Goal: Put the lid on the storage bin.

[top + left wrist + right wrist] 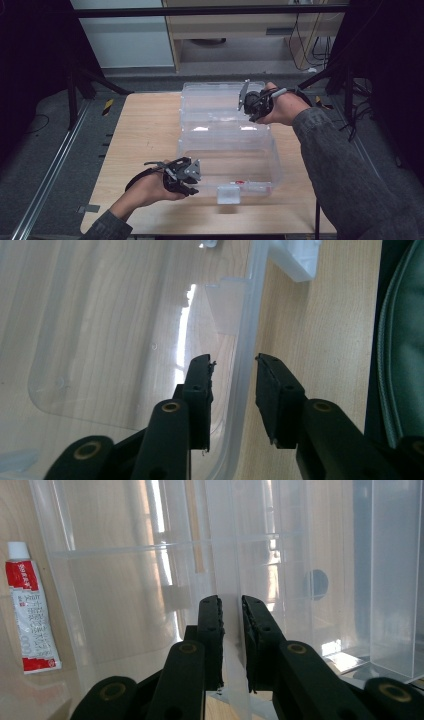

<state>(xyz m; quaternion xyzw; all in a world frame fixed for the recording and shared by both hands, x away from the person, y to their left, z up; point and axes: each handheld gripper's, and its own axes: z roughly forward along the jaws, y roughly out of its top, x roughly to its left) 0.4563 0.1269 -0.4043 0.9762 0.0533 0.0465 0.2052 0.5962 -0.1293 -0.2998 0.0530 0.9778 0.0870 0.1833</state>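
Clear plastic box (227, 165) sits open in the middle of the wooden table (145, 130), its lid (220, 102) folded back toward the far edge. Bare wood lies free to the left and along the near edge. Right gripper (248, 107) is clamped on the lid's far right wall. Left gripper (192, 182) straddles the box's near left rim (242, 375), jaws slightly apart around it. A small red-and-white tube (27, 615) lies inside the box.
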